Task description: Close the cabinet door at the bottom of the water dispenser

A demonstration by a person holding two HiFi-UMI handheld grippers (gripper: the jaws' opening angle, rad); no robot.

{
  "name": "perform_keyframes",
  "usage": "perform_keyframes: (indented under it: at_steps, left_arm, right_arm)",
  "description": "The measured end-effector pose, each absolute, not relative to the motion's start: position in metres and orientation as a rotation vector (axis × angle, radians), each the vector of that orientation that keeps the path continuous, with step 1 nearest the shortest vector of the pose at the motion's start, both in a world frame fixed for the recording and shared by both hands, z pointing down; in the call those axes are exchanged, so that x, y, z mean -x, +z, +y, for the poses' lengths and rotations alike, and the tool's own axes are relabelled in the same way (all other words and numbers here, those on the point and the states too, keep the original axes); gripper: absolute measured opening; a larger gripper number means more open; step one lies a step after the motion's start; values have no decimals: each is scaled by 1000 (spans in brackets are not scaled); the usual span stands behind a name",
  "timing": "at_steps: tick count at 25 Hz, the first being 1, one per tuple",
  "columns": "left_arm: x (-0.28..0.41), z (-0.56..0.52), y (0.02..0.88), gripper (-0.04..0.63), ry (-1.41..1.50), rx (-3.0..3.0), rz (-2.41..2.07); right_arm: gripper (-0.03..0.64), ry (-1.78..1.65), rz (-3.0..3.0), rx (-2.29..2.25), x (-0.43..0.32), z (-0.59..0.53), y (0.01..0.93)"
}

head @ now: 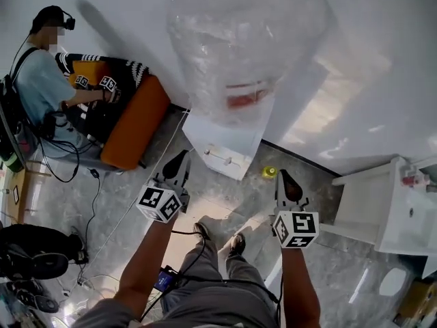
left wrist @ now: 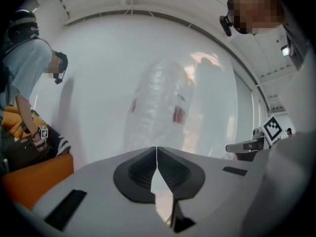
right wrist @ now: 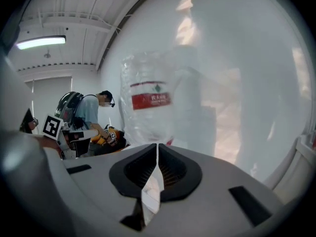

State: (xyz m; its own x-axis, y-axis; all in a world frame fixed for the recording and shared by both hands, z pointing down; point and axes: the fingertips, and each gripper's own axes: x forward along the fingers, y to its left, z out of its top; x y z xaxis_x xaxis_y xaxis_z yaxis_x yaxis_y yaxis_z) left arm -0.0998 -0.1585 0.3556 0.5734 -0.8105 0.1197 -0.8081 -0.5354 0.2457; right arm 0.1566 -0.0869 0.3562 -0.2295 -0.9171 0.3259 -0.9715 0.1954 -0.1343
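**Left gripper** [left wrist: 156, 151] and **right gripper** [right wrist: 157, 148]: in each gripper view the jaws are seen pressed together, with nothing between them. In the head view both are held side by side, and the water dispenser [head: 229, 145] stands just ahead of them against the white wall [head: 382, 60], apart from both. Its cabinet door cannot be made out from above. Only the tap face [head: 225, 158] and the plastic-wrapped bottle [head: 239, 39] on top are shown. The bottle's red label [right wrist: 150, 98] is shown sharply only in the right gripper view and is blurred in the left gripper view. A seated person [head: 41, 80] on an orange sofa [head: 136, 121] appears at left. A small yellow object [head: 270, 172] on the floor [head: 225, 203] is shown by the head view alone.
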Motion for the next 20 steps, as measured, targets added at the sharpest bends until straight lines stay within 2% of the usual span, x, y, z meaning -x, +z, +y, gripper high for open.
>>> perform_keyframes:
  at_steps: [10,20]
  left_arm:
    - [115,-117,201,20,-145,-2767,-1429]
    - [110,-89,99,20,-228,-2899,-1410]
  right_arm:
    - [29,212,-2485,-1747,-133,-74,226]
    - [29,22,-2594,-1672,-118,-73,128]
